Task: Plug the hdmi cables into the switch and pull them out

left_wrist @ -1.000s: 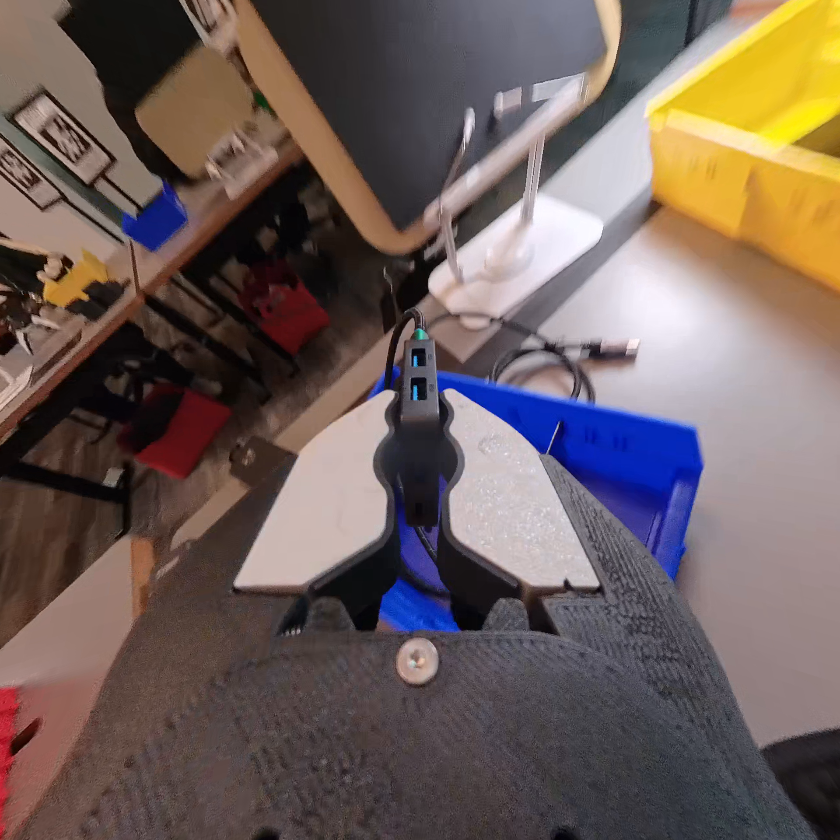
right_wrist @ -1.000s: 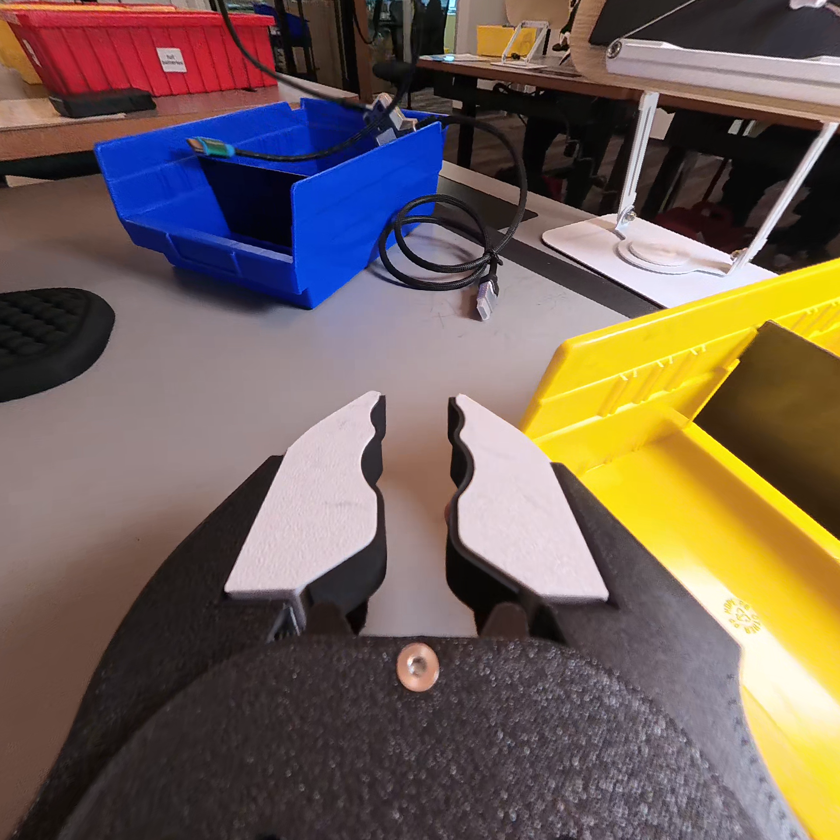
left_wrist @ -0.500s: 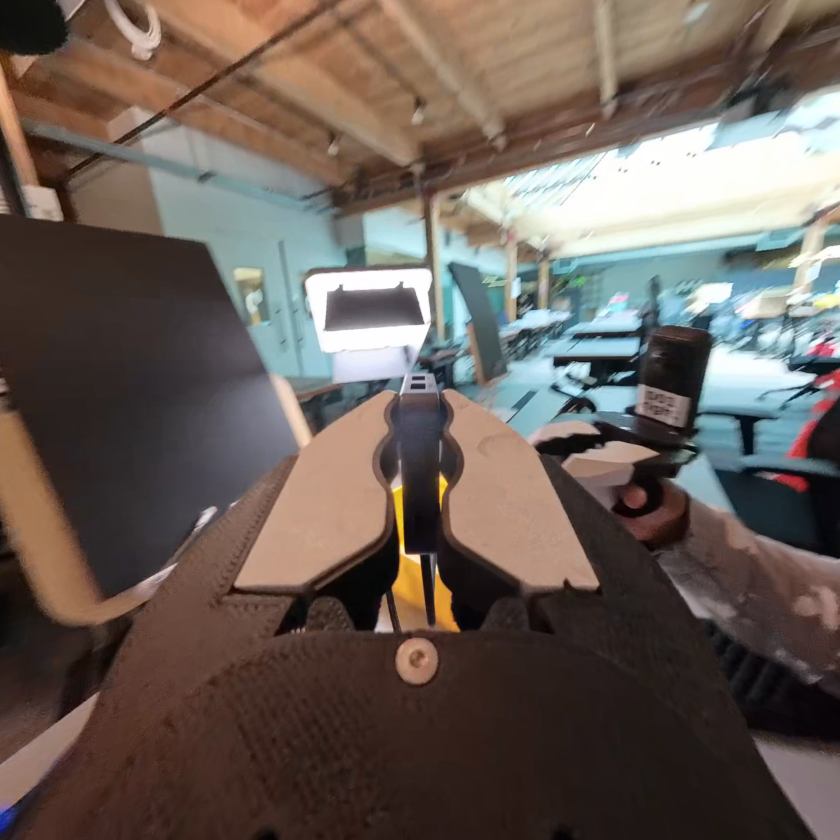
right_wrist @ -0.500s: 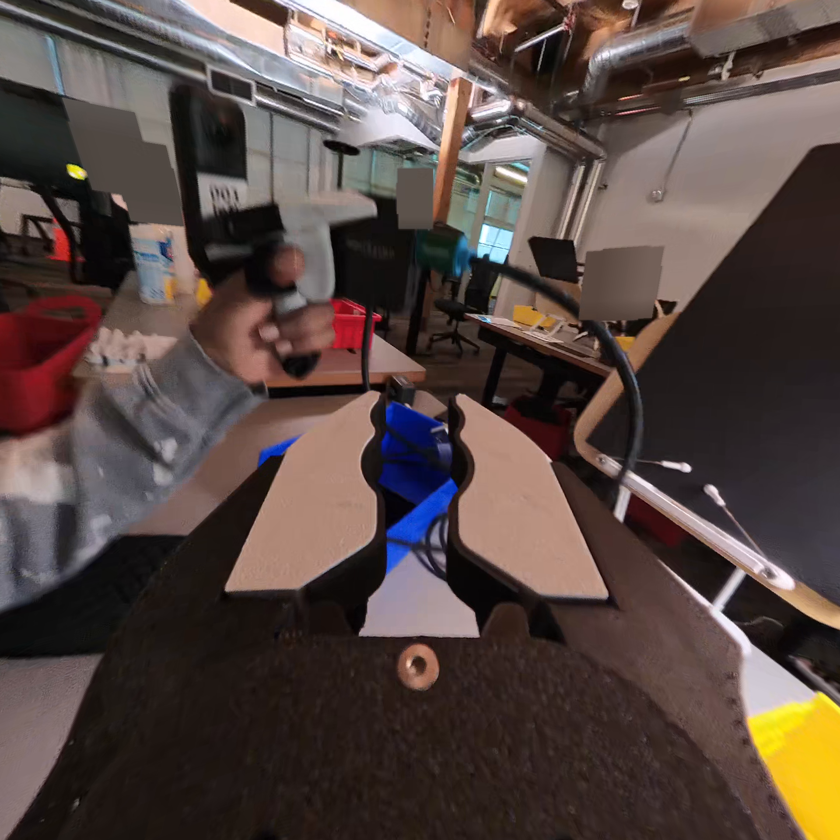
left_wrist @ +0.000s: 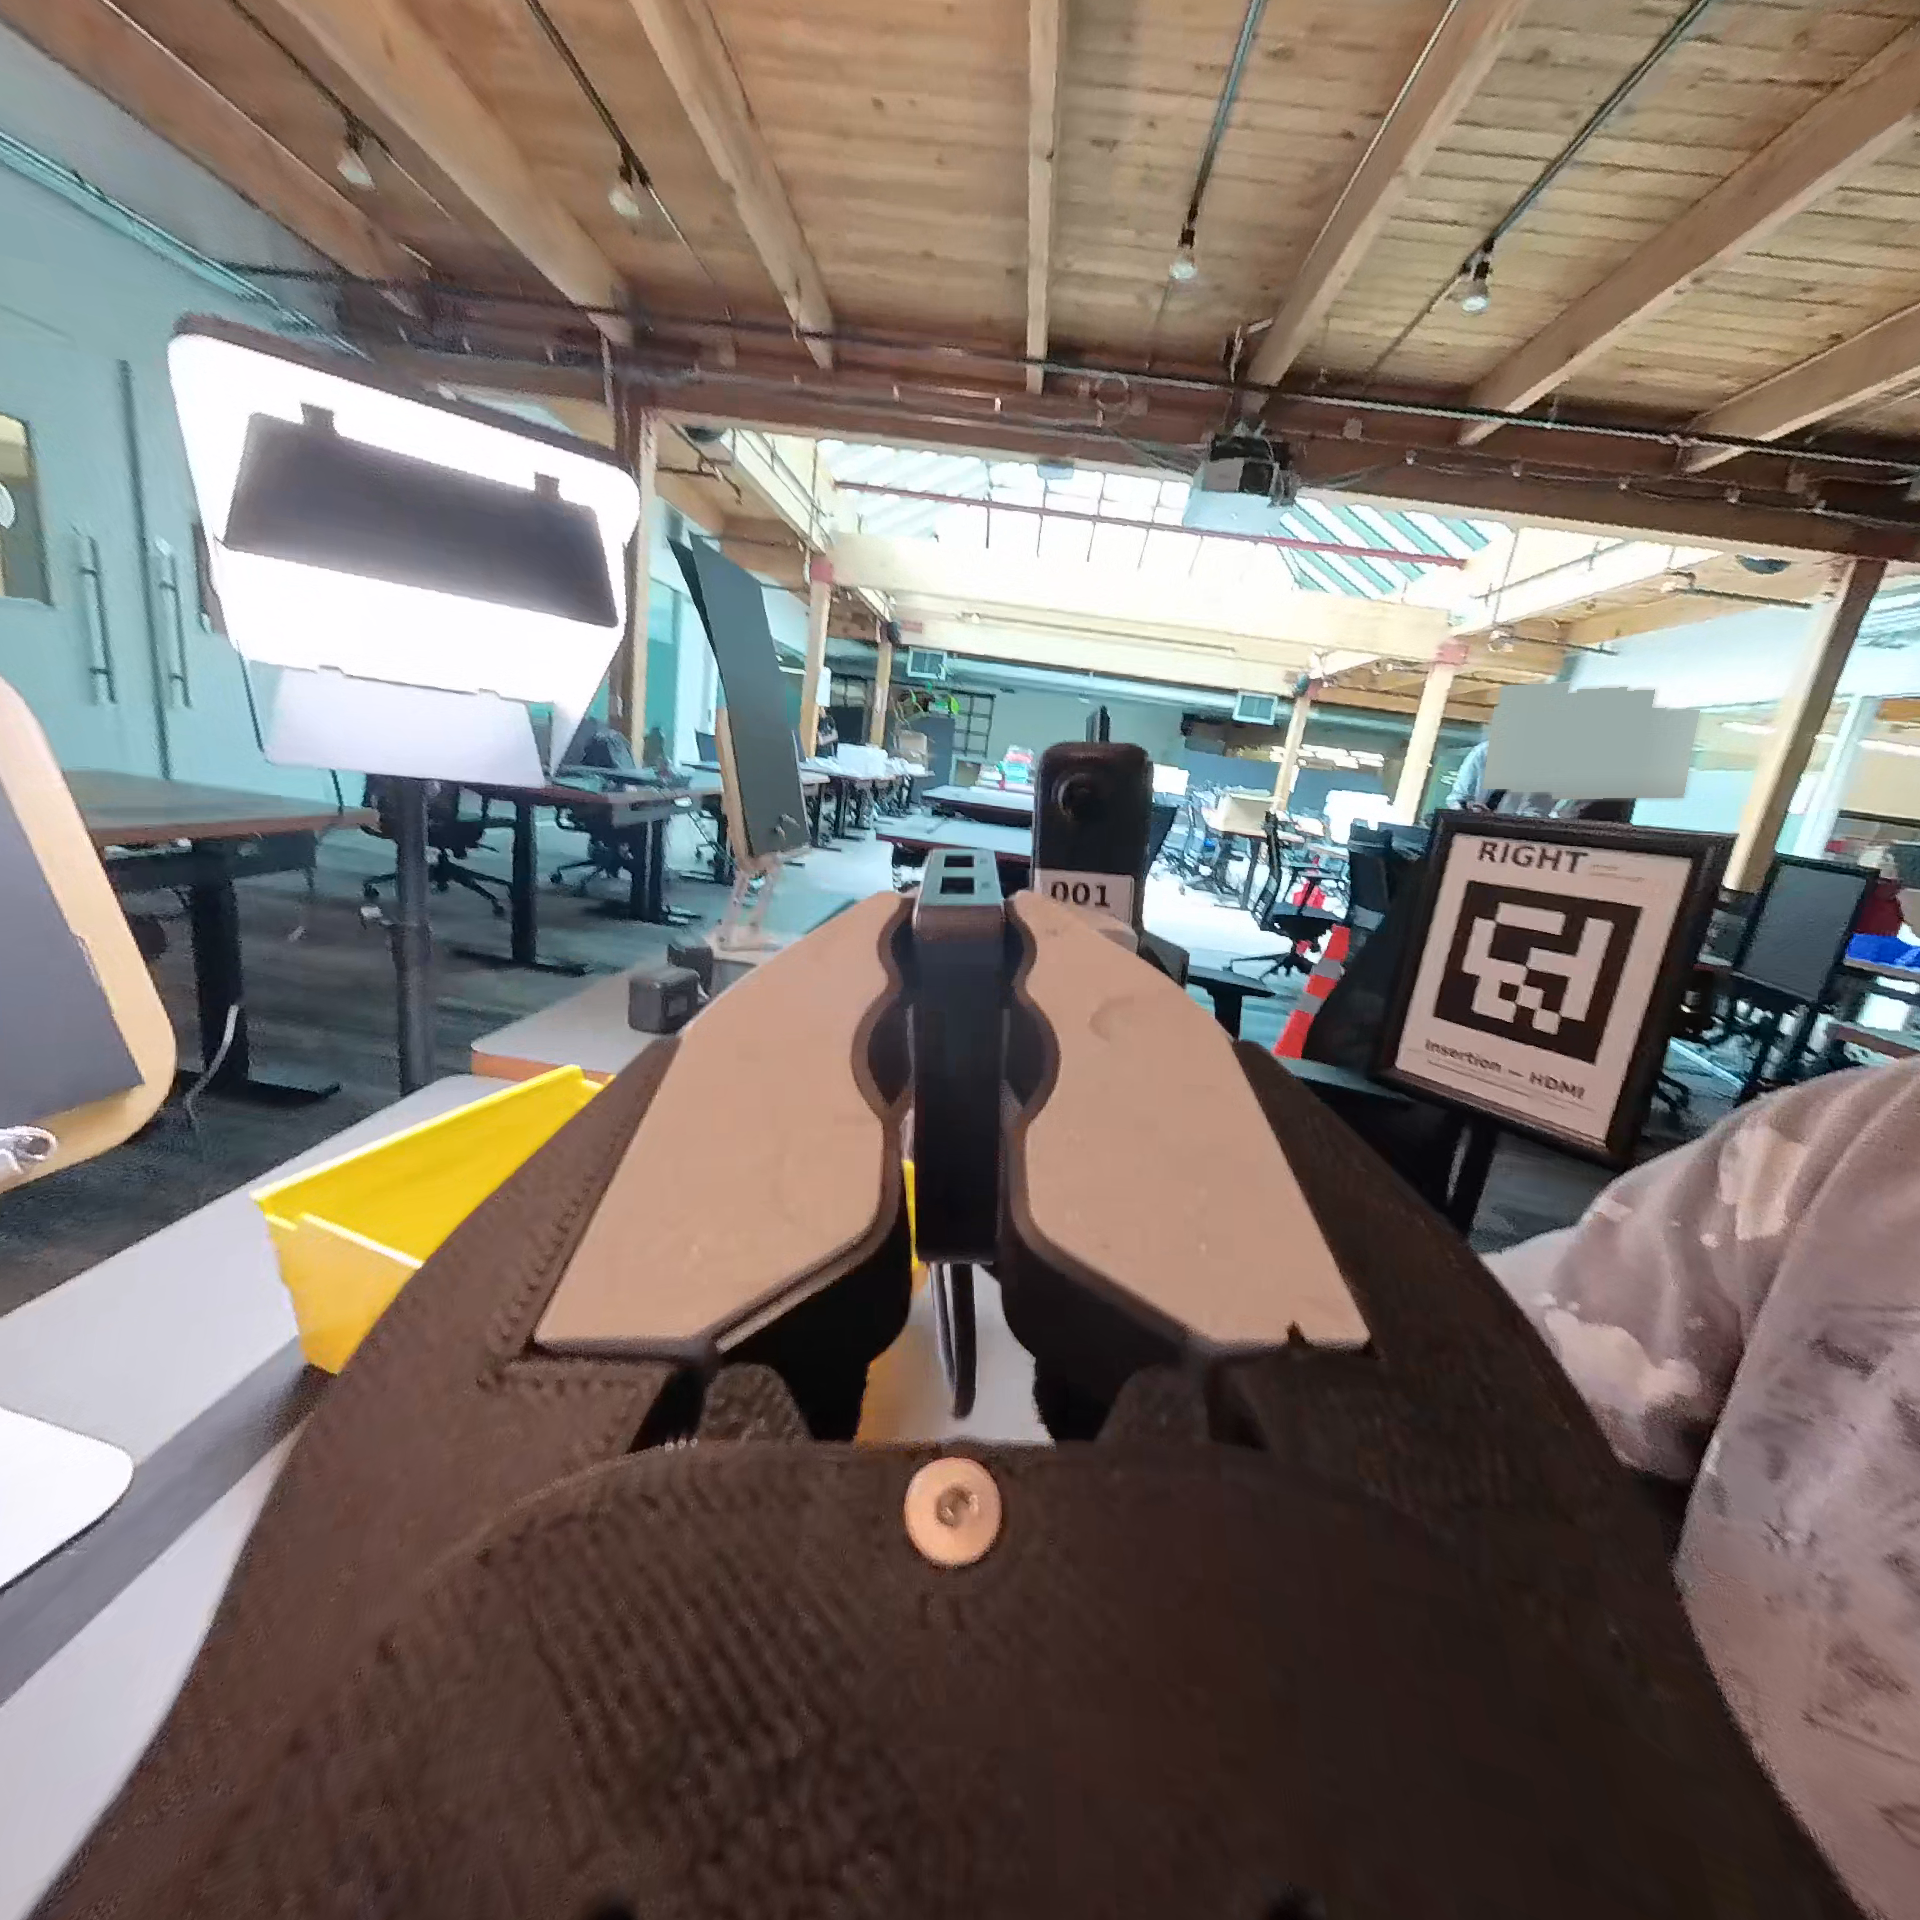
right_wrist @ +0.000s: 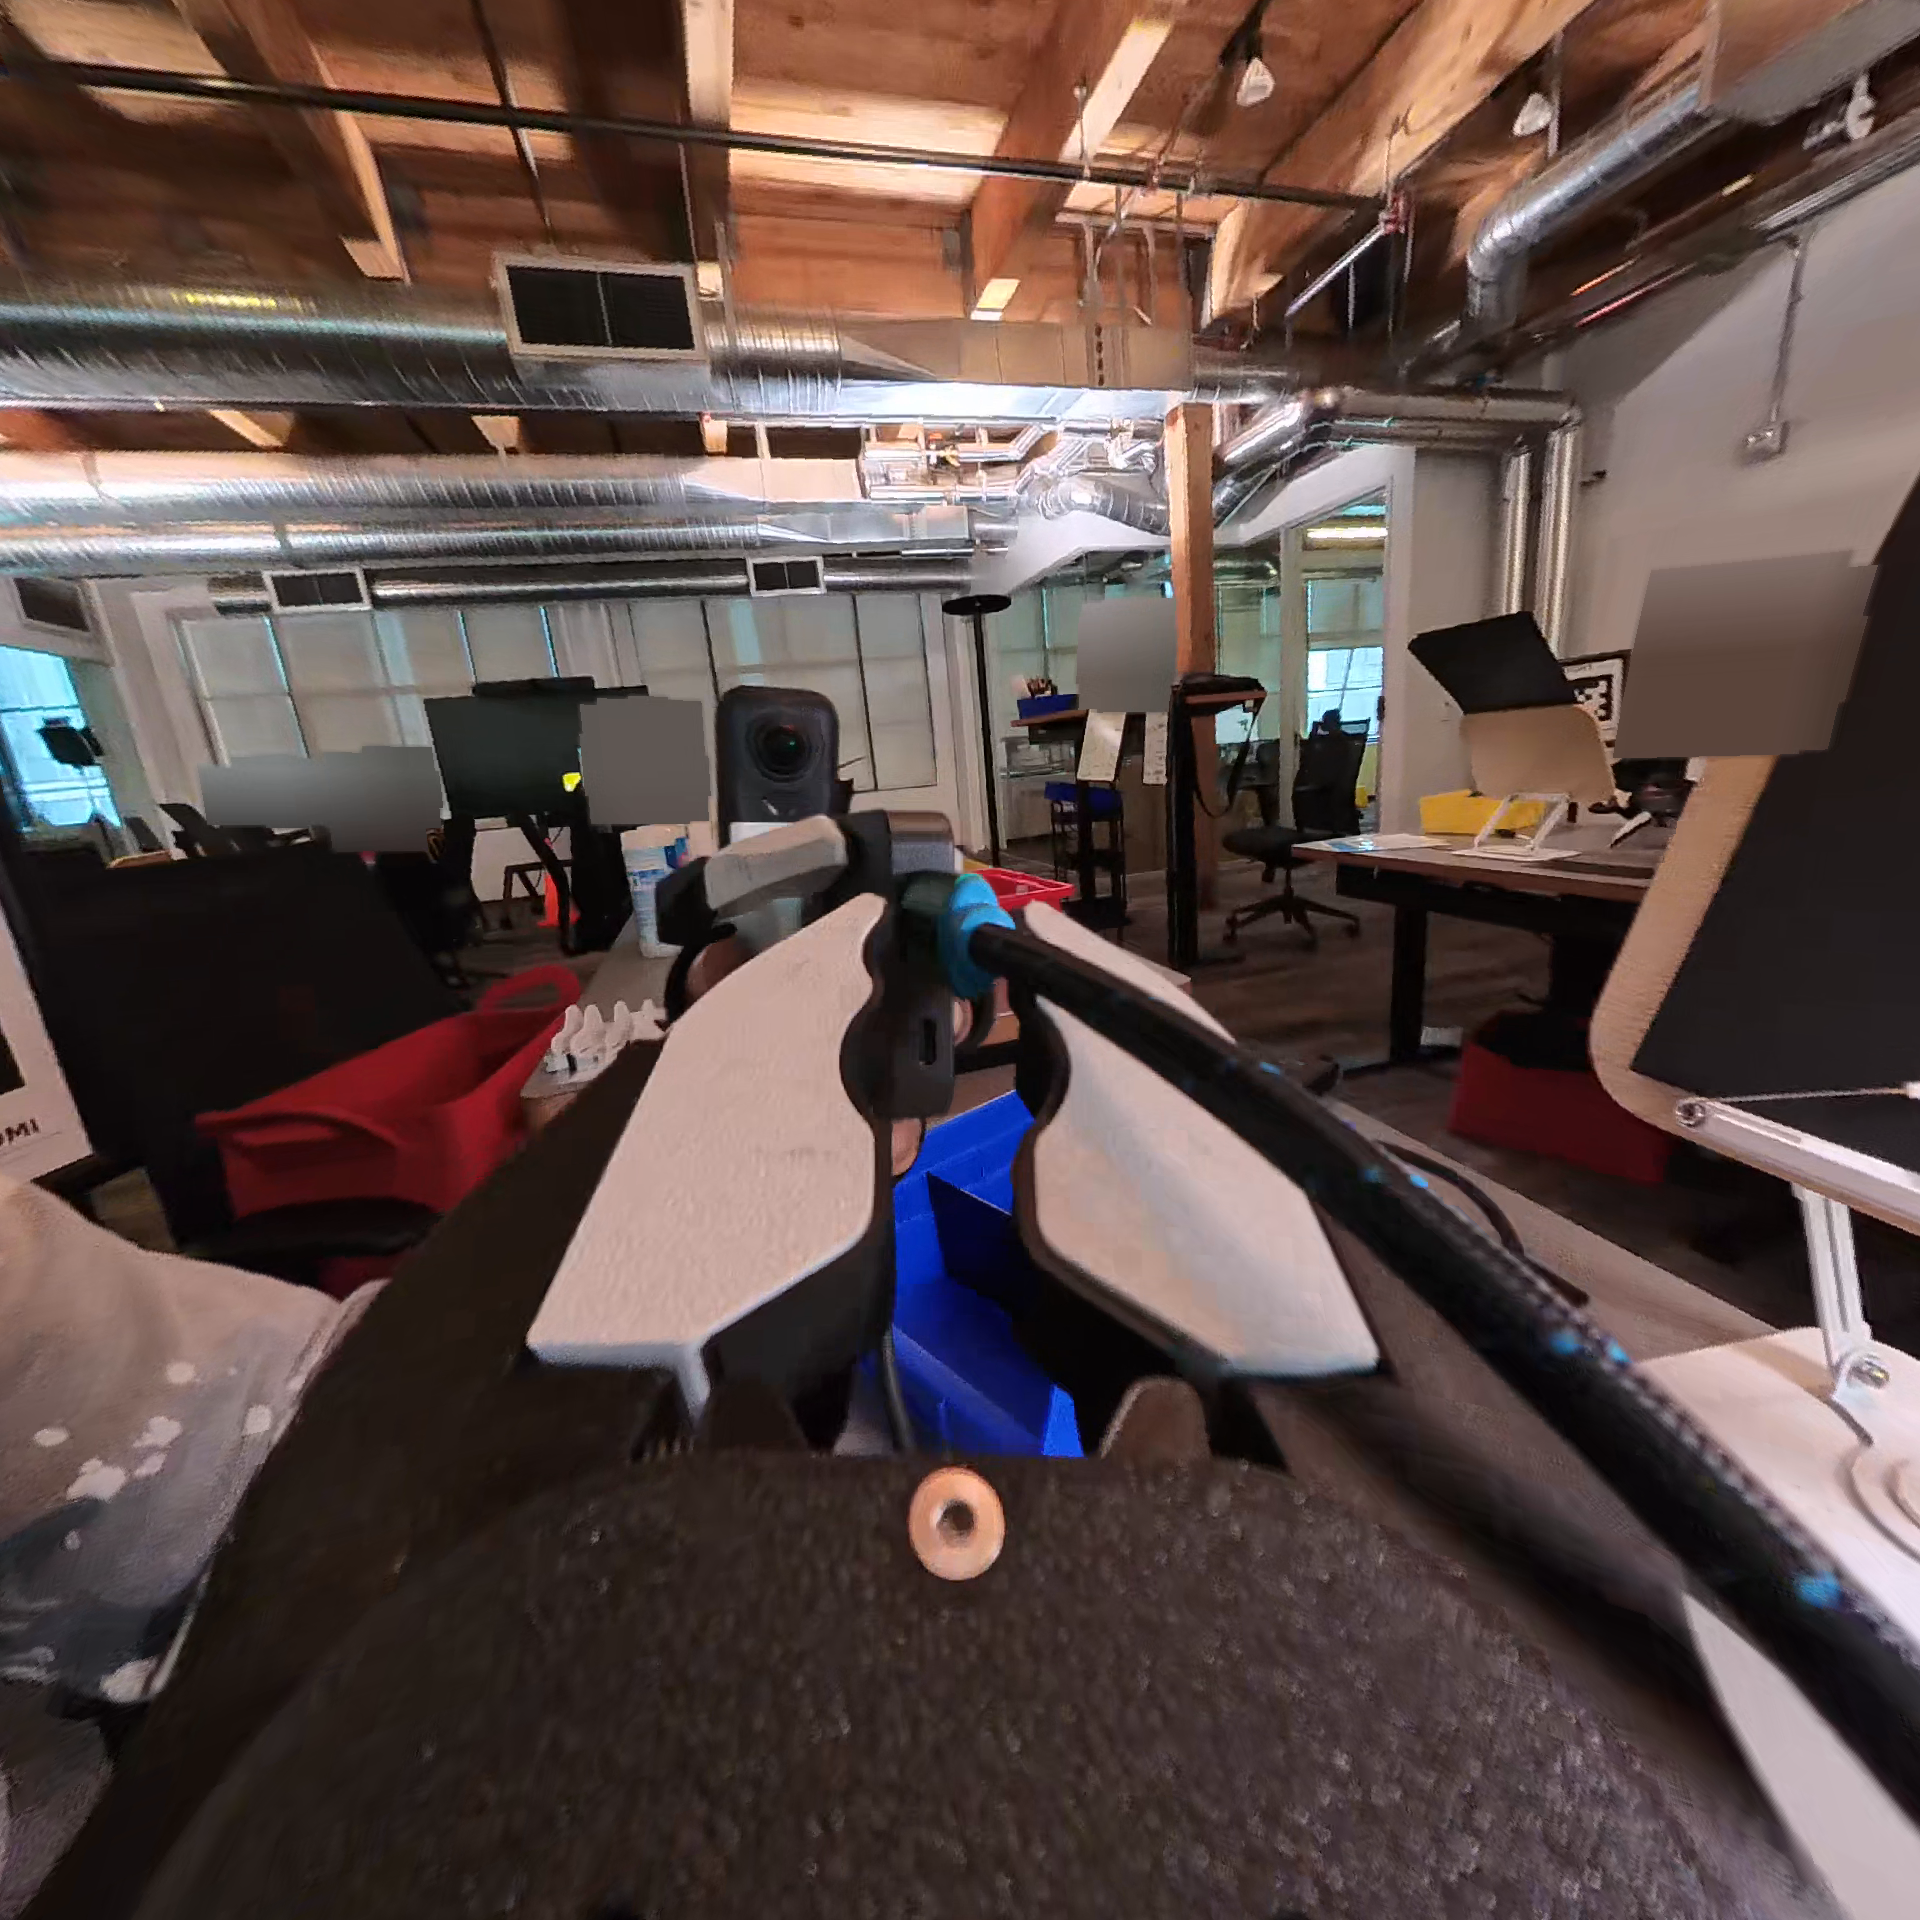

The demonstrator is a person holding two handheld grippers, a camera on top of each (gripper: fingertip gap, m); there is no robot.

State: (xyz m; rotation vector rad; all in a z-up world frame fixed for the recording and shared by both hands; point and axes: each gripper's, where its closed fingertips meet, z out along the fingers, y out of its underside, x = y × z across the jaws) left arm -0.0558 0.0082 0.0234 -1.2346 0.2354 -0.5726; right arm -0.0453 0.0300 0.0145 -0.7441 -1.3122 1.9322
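Both grippers have swung level to face each other, left gripper (left_wrist: 957,914) jaws pinching the light, rigid switch (left_wrist: 957,1049), right gripper (right_wrist: 951,961) jaws spread around the stiff cable (right_wrist: 1247,1091), best gripped at its plug.

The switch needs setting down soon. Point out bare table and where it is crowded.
Bare grey table lies between the yellow bin and the white stand base. Crowded: ahead of the right gripper, the switch, its cable and the blue bin below. The left gripper clamps the switch.
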